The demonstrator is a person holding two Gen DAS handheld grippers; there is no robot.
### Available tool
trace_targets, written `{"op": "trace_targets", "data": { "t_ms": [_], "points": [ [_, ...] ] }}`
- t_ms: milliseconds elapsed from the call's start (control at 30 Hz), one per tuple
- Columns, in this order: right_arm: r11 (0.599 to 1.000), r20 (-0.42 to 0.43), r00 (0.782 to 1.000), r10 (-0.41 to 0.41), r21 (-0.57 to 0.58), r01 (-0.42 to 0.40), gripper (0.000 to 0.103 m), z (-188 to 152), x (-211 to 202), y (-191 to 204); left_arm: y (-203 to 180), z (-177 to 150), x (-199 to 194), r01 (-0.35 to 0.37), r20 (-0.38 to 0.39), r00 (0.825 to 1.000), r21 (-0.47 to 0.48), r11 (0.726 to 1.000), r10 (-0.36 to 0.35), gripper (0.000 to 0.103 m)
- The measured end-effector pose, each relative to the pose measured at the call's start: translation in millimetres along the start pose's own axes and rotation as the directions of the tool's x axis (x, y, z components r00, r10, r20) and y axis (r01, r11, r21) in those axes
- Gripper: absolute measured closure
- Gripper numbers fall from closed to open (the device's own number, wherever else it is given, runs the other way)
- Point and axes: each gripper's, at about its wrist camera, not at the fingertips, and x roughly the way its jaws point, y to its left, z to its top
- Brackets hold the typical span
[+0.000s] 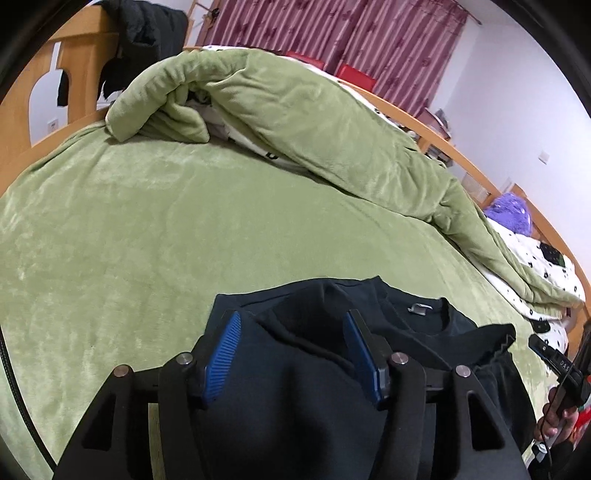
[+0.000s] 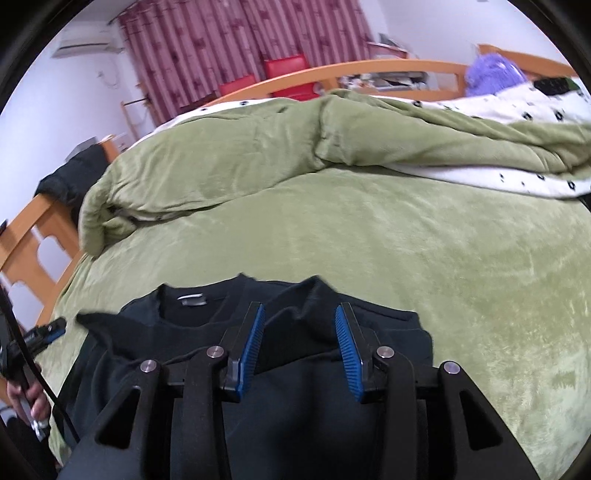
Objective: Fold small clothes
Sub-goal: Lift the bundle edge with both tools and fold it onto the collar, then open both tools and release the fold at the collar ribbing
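Observation:
A black top [image 1: 424,332] lies on the green bed cover [image 1: 147,229] near the front edge, collar with grey label [image 1: 419,308] facing away. My left gripper [image 1: 291,332] is open, its blue pads either side of a raised fold of the garment's left part. My right gripper [image 2: 300,325] is open over the garment [image 2: 177,332], with a raised peak of black cloth between its pads. The label shows in the right wrist view [image 2: 192,300]. Each gripper appears at the edge of the other's view, the right gripper [image 1: 546,350] and the left gripper [image 2: 44,334].
A bunched green quilt [image 1: 314,118] with white spotted lining lies along the far side of the bed. A wooden bed frame [image 1: 74,74] holds dark clothes [image 1: 144,33]. A purple cushion [image 1: 508,212], red chairs [image 2: 291,70] and curtains [image 2: 240,40] stand beyond.

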Motion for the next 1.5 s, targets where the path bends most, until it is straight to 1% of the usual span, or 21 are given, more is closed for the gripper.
{"op": "trace_targets", "data": {
  "t_ms": [100, 167, 267, 367, 467, 533, 567, 600, 633, 700, 733, 833, 967, 1167, 1367, 1500],
  "points": [
    [0.999, -0.029, 0.999, 0.023, -0.041, -0.024, 0.063, -5, 5, 11, -8, -6, 2, 0.008, -0.014, 1.000, 0.035, 0.999, -0.008, 0.047],
    [0.997, -0.072, 0.997, 0.040, -0.070, -0.045, 0.063, -11, 17, 20, -16, -10, 8, 0.005, -0.033, 0.999, 0.063, 0.998, -0.003, 0.047],
    [0.991, -0.125, 0.990, 0.057, -0.112, -0.071, 0.063, -16, 38, 33, -26, -14, 27, 0.004, -0.076, 0.997, 0.107, 0.994, 0.004, 0.047],
    [0.985, -0.148, 0.988, 0.053, -0.156, -0.076, 0.063, -18, 60, 41, -33, -17, 45, -0.015, -0.101, 0.994, 0.148, 0.989, 0.030, 0.047],
    [0.986, -0.155, 0.988, 0.007, -0.164, -0.033, 0.063, -18, 85, 38, -29, -22, 64, -0.071, -0.109, 0.990, 0.154, 0.986, 0.088, 0.047],
    [0.985, -0.161, 0.984, -0.071, -0.165, 0.044, 0.066, -20, 103, 29, -19, -27, 73, -0.097, -0.120, 0.986, 0.126, 0.987, 0.112, 0.047],
    [0.983, -0.175, 0.978, -0.110, -0.162, 0.081, 0.069, -22, 113, 22, -14, -29, 76, -0.097, -0.127, 0.986, 0.115, 0.989, 0.111, 0.047],
    [0.983, -0.189, 0.973, -0.129, -0.152, 0.100, 0.079, -23, 120, 16, -10, -32, 78, -0.096, -0.130, 0.985, 0.108, 0.990, 0.110, 0.047],
    [0.985, -0.204, 0.969, -0.137, -0.128, 0.112, 0.086, -24, 127, 8, -9, -35, 78, -0.092, -0.123, 0.987, 0.112, 0.989, 0.106, 0.047],
    [0.993, -0.199, 0.975, -0.101, -0.082, 0.087, 0.088, -23, 126, -1, -12, -39, 75, -0.106, -0.101, 0.988, 0.138, 0.985, 0.120, 0.047],
    [0.992, -0.197, 0.975, -0.107, -0.086, 0.091, 0.090, -23, 126, -3, -15, -40, 75, -0.119, -0.093, 0.986, 0.154, 0.981, 0.135, 0.047],
    [0.990, -0.189, 0.976, -0.112, -0.104, 0.094, 0.090, -24, 127, -2, -18, -43, 75, -0.137, -0.080, 0.985, 0.180, 0.974, 0.153, 0.047],
    [0.994, -0.182, 0.980, -0.082, -0.079, 0.069, 0.090, -25, 125, -8, -16, -45, 75, -0.135, -0.069, 0.986, 0.183, 0.974, 0.150, 0.047],
    [0.987, -0.173, 0.977, -0.121, -0.124, 0.100, 0.090, -27, 124, -1, -19, -48, 77, -0.155, -0.063, 0.983, 0.202, 0.967, 0.171, 0.047],
    [0.988, -0.170, 0.979, -0.114, -0.120, 0.095, 0.089, -28, 119, -1, -21, -48, 77, -0.162, -0.057, 0.982, 0.206, 0.965, 0.178, 0.047],
    [0.993, -0.166, 0.982, -0.091, -0.088, 0.078, 0.089, -29, 114, -5, -22, -49, 75, -0.174, -0.052, 0.981, 0.212, 0.962, 0.189, 0.047]
  ]
}}
